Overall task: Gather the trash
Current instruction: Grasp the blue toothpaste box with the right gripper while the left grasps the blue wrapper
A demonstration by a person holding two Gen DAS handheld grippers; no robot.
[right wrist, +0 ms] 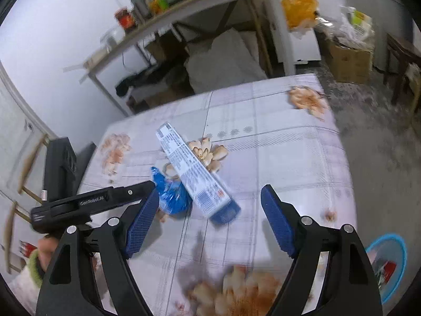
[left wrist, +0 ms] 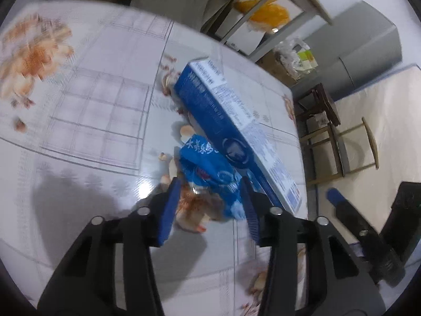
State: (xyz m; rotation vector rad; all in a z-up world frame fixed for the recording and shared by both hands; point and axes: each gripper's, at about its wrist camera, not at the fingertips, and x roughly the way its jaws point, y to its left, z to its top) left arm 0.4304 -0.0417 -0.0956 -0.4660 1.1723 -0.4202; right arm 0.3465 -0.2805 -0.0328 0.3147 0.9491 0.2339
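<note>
one wrapper (left wrist: 210, 181), one box (left wrist: 231, 134), table (left wrist: 92, 105).

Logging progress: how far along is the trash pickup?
Done: something red already lies in the blue bin. In hand: nothing yet; the left hand-held gripper, open, straddles the blue wrapper. Left: wrapper and toothpaste box both on the table; right hand-held gripper open, empty.

Motion blur smeared the box's (left wrist: 231, 129) print beyond reading. Ahead of the left tool (left wrist: 210, 205), the box covered part of the wrapper (left wrist: 208, 173). The basin (right wrist: 386, 263) right of the right tool (right wrist: 210, 221) was cut off.
</note>
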